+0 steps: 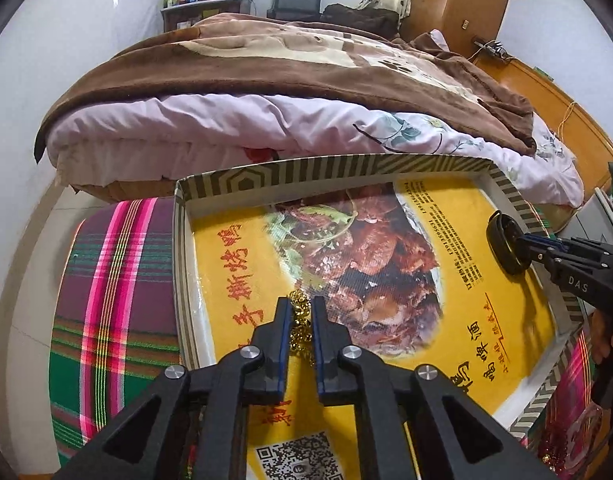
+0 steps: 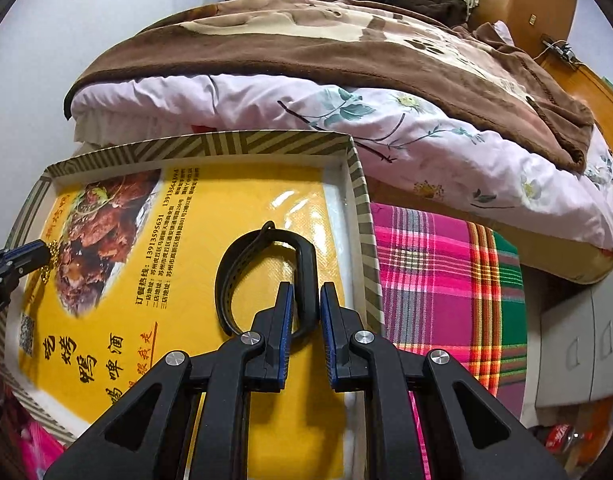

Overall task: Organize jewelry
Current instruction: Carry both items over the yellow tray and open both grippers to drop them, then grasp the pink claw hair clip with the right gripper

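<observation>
A shallow striped cardboard tray [image 1: 334,168] lined with a yellow printed sheet lies on a plaid-covered surface. My left gripper [image 1: 300,306] is shut on a gold chain [image 1: 299,312] that hangs between its fingers just above the sheet; it also shows at the left edge of the right wrist view [image 2: 46,254]. My right gripper [image 2: 306,292] is shut on a black wristband [image 2: 266,276], whose loop rests over the sheet near the tray's right wall [image 2: 362,216]. The wristband also shows in the left wrist view [image 1: 506,246].
A bed with a brown blanket [image 1: 306,68] and pale floral quilt stands right behind the tray. Plaid cloth [image 1: 114,280] lies on both sides of the tray. Grey drawers [image 2: 582,340] and a red-labelled bottle [image 2: 562,436] are at the lower right.
</observation>
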### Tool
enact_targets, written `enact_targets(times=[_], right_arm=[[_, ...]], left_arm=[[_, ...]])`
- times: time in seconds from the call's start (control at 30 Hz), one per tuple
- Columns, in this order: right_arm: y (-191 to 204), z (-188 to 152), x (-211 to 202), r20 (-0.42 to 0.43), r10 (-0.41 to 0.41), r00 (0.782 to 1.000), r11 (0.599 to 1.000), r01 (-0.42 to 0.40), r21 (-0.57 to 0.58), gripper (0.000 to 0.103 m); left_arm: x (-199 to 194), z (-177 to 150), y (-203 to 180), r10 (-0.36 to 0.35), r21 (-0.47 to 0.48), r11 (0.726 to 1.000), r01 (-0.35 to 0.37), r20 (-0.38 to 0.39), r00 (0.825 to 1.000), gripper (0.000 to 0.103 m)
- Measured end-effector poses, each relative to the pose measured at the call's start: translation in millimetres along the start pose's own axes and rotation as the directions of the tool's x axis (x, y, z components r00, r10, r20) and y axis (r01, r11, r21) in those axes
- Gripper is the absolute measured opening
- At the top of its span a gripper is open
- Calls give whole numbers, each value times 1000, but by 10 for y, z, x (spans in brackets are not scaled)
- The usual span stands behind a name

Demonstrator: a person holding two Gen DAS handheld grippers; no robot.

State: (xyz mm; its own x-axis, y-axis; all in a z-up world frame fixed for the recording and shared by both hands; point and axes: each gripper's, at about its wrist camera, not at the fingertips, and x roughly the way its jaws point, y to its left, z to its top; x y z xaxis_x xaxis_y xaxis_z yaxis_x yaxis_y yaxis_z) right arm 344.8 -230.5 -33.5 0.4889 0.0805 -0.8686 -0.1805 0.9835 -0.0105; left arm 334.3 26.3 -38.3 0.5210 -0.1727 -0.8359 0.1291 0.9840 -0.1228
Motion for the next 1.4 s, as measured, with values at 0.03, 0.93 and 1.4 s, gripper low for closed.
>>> enact_targets(times=[0.03, 0.93, 1.4], right_arm=[[-2, 5, -2, 1, 3, 1000, 1000, -3, 0, 16], [1, -910, -1325, 216, 100, 971, 991, -116, 66, 40], [-417, -2061, -1640, 207, 25, 978, 951, -87, 296, 62]], left_arm=[[1, 2, 0, 0, -2, 1000, 0, -1, 1000, 24], [-1267, -844, -368, 57, 15, 998, -60, 156, 986, 75], [-1783, -1670, -97, 70, -119, 992, -45, 219, 973, 80]])
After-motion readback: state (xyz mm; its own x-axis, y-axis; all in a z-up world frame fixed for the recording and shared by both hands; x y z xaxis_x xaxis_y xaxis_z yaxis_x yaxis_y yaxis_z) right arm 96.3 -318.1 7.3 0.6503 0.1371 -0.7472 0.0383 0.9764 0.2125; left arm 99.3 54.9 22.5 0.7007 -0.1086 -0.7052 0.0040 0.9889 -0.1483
